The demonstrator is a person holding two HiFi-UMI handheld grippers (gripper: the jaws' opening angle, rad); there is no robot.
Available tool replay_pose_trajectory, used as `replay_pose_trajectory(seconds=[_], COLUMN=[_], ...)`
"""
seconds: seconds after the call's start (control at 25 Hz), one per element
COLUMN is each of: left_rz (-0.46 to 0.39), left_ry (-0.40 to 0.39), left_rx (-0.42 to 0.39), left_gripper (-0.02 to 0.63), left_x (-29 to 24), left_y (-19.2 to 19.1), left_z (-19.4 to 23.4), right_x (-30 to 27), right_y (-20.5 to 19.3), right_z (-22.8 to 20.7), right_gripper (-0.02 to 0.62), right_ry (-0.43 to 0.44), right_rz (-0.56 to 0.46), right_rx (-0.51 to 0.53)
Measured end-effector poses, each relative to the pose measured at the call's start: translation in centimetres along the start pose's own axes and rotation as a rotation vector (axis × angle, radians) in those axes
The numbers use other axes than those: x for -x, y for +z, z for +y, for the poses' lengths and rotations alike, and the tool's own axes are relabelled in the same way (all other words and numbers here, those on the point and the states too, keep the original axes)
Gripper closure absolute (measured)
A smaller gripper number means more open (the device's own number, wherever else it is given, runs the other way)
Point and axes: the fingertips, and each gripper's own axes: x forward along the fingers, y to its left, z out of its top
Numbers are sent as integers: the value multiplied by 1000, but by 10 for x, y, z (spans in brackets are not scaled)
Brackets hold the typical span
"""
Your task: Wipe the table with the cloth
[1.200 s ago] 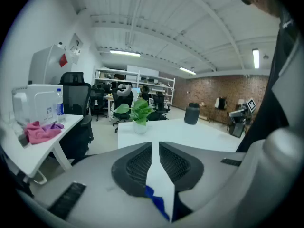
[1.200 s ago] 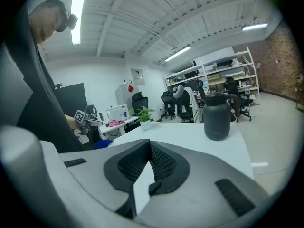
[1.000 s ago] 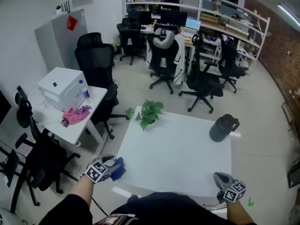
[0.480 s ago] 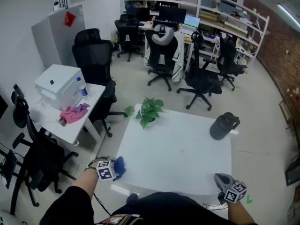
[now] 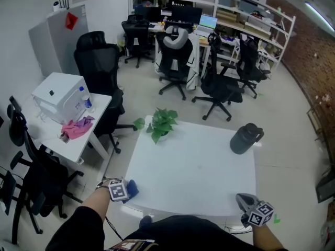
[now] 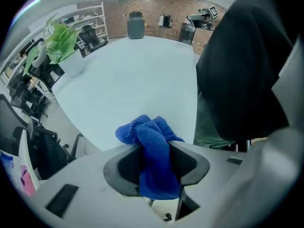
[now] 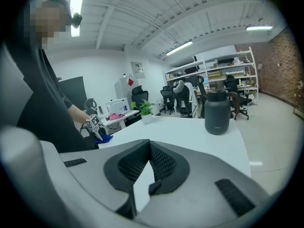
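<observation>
Soft, floppy cloth (image 6: pixel 152 146); left gripper (image 5: pixel 127 190) just clamped its bunched middle at the table's (image 5: pixel 193 166) near-left corner, right gripper (image 7: pixel 148 151) pinched together, empty.

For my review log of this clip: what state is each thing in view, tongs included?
left tongs: shut on the blue cloth, jaws have just been closing
blue cloth: bunched, clamped at the table's near left corner
right tongs: shut, nothing between the jaws
table: bears jug and potted plant
jug: upright, lid on
potted plant: upright
</observation>
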Motion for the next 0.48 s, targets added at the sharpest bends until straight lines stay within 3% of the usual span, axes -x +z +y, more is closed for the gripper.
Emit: replay_pose_trajectory(seconds=[0.16,0.24,0.36,0.48], left_rz=[1,-55,-174,-272], left_ry=[14,33,94,140], left_rx=[-20,1,30,7], left_gripper=[485,486,486,486], left_x=[4,11,36,52], left_y=[9,26,76,147], left_z=[-3,5,28,52], right_x=[2,3,6,9], right_y=[-1,-1,4,15], right_z=[0,-2,-5,-4], right_gripper=[583,583,583,583], right_ry=[6,10,10,9], right_rz=[-9,-26,-59,-88], right_rx=[-6,-5,-10,-19])
